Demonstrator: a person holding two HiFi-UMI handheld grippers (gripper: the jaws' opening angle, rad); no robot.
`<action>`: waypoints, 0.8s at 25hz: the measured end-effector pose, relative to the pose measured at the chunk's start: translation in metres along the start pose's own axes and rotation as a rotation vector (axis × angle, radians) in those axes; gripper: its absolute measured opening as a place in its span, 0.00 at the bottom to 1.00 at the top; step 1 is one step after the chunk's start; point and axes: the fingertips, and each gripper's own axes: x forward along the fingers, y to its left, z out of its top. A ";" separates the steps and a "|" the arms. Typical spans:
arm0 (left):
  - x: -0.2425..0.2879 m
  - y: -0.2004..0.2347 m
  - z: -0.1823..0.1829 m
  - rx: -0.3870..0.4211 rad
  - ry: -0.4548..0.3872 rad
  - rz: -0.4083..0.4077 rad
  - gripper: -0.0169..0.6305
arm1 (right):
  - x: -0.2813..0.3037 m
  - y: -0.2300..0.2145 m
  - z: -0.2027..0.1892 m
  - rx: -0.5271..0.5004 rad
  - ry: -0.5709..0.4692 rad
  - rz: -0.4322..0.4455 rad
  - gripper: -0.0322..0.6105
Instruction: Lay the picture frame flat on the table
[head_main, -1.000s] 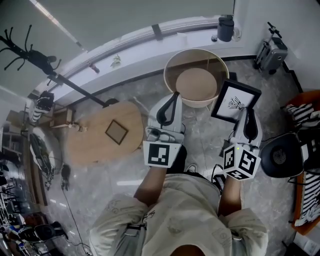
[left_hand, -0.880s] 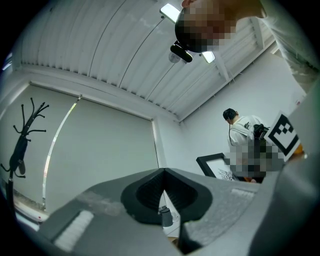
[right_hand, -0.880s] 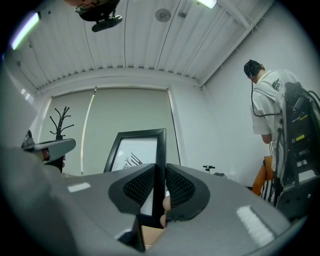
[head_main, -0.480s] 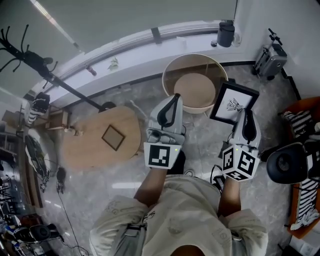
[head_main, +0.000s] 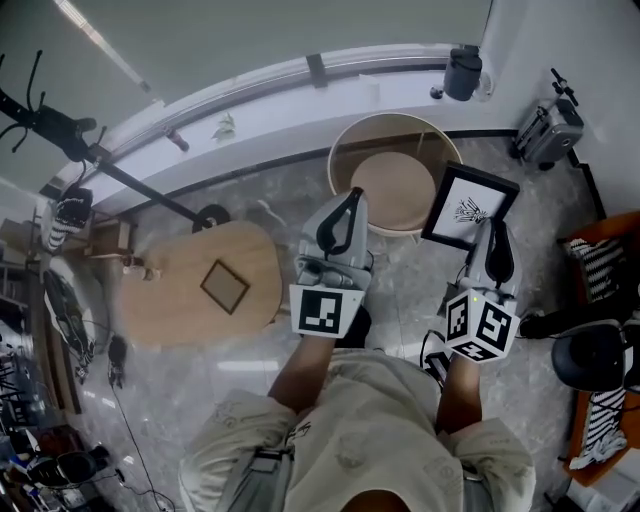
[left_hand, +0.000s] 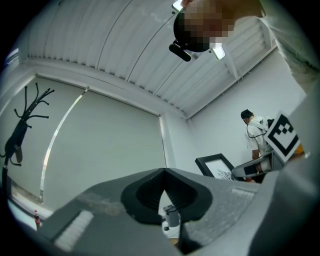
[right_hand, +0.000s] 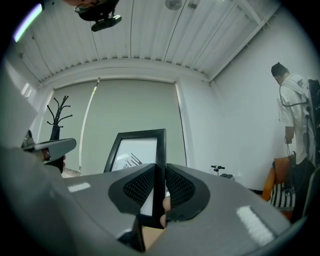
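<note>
the right hand-held gripper (right_hand: 160, 187) clamped the upright picture frame (right_hand: 137, 150) by its edge. the left hand-held gripper (left_hand: 165, 172) was closed, empty. laying it flat on the table (head_main: 170, 300), left of both, was not yet done.

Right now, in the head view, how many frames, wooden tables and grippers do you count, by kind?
Frames: 2 (black picture frame, small square frame)
Wooden tables: 2 (oval table, round table)
Grippers: 2 (left gripper, right gripper)
Total: 6
</note>
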 end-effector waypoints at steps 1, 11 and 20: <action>0.006 0.008 -0.005 -0.004 0.003 0.002 0.03 | 0.009 0.004 -0.001 -0.003 0.002 0.001 0.16; 0.065 0.081 -0.040 -0.045 0.008 0.018 0.03 | 0.096 0.037 -0.007 -0.039 0.032 -0.011 0.16; 0.116 0.139 -0.058 -0.062 -0.003 0.000 0.03 | 0.164 0.070 -0.013 -0.056 0.052 -0.028 0.16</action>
